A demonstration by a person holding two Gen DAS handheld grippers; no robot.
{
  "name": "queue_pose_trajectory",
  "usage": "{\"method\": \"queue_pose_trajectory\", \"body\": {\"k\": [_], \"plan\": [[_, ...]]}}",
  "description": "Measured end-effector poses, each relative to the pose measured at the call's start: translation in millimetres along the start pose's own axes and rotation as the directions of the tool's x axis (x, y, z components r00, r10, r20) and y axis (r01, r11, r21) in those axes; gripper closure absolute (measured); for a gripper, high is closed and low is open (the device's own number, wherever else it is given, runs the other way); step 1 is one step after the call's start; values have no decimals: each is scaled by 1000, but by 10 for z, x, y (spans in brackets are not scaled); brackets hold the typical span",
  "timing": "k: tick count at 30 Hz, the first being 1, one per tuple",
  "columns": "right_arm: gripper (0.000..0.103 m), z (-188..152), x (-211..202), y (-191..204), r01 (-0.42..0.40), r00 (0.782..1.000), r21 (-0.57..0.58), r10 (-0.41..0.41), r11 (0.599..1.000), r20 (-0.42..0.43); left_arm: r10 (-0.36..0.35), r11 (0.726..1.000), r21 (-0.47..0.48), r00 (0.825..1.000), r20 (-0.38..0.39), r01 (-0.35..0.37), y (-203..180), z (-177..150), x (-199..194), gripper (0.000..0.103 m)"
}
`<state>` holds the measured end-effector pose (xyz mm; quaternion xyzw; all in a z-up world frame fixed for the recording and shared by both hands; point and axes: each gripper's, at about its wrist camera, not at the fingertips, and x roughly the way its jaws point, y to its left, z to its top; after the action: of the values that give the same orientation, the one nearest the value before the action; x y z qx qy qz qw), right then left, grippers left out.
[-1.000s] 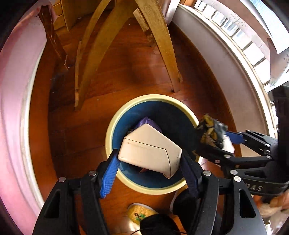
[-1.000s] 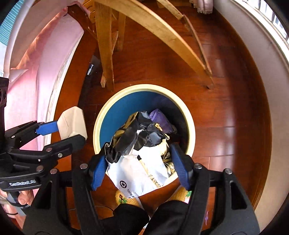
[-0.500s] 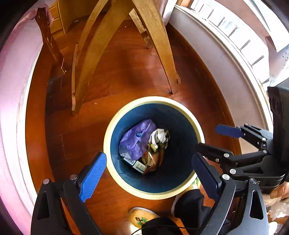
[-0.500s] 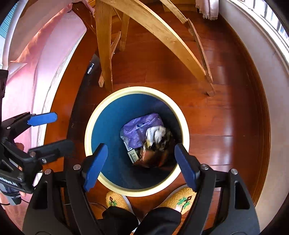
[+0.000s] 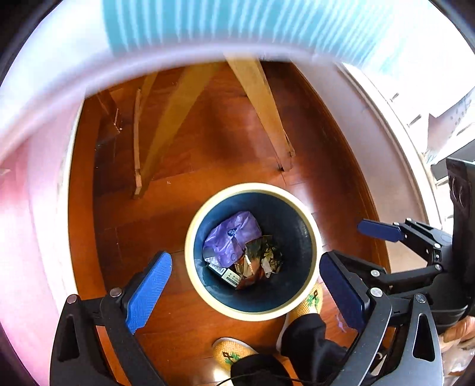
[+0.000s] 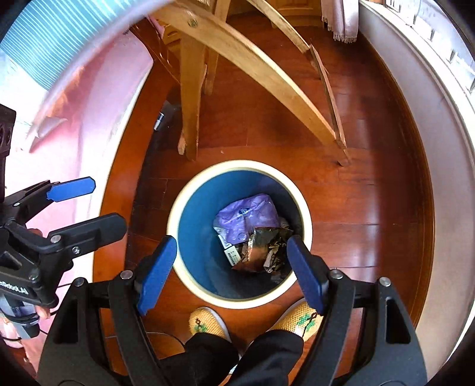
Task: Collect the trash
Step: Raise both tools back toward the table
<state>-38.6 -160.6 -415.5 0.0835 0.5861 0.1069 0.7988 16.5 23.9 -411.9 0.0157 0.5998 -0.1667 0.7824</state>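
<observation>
Red-brown wood makes up the floor (image 5: 237, 133), shiny and smooth. A round bin (image 5: 311, 225) with a cream rim and dark blue inside stands on it. The trash (image 5: 243, 252) lies at the bottom of the bin: a purple bag (image 6: 246, 216), some crinkly shiny wrappers (image 6: 264, 246) and a small printed box (image 6: 230, 254), all piled together and touching.

Behind the bin stand pale wooden chair legs (image 6: 190, 98), slanting up and apart. One leg ends near the bin's far rim. A pink cloth (image 6: 98, 98) hangs down on the left, and a pale wall edge (image 6: 430, 118) curves along the right. A blurry blue striped thing (image 5: 237, 23) fills the top of the left view.

The floor is bare between the bin and the wall on the right, and between the bin and the chair legs.

The left gripper (image 5: 243, 288) hangs above the bin with its jaws wide, and they have just been opening, with nothing between them. The right gripper (image 6: 234, 267) also hangs over the bin, its jaws wide and having just opened, holding nothing. The two grippers are side by side.

Two yellow knitted slippers (image 6: 207, 323) and black trouser legs (image 6: 237, 353) show right by the near rim of the bin.
</observation>
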Motion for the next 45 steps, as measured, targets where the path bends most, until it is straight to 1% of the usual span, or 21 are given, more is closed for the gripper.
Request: {"method": "queue_pose_trajectory", "body": {"k": [7, 11, 17, 21, 26, 29, 34, 39, 45], "plan": [[29, 199, -728, 259, -14, 1000, 26, 14, 1000, 23, 4, 1000, -30, 999, 40, -2, -81, 157, -805, 2], [29, 325, -1178, 453, -11, 1000, 25, 10, 1000, 24, 8, 999, -35, 997, 79, -5, -156, 243, -1373, 2], [29, 444, -1942, 810, -29, 997, 5, 28, 1000, 66, 7, 1000, -12, 992, 125, -5, -331, 368, -2268, 2], [29, 511, -2471, 1038, -39, 994, -14, 40, 999, 105, -6, 1000, 17, 985, 173, 3, -466, 421, -2879, 2], [29, 624, -3098, 1275, -35, 984, -42, 42, 998, 176, -24, 999, 50, 971, 239, 12, -573, 521, -3572, 2], [29, 719, -3464, 1389, -25, 971, -49, 36, 998, 235, -26, 997, 76, 957, 289, 4, -598, 596, -3958, 2], [29, 872, -3907, 1496, 9, 941, -44, 6, 999, 339, -41, 997, 78, 937, 347, 15, -538, 845, -4471, 2], [29, 1049, -4318, 1551, 39, 904, -35, -21, 999, 428, -29, 997, 79, 908, 417, -4, -461, 1133, -4840, 2], [29, 1329, -4576, 1594, 81, 868, -42, -50, 996, 495, 1, 997, 67, 876, 483, -38, -381, 1461, -5144, 2]]}}
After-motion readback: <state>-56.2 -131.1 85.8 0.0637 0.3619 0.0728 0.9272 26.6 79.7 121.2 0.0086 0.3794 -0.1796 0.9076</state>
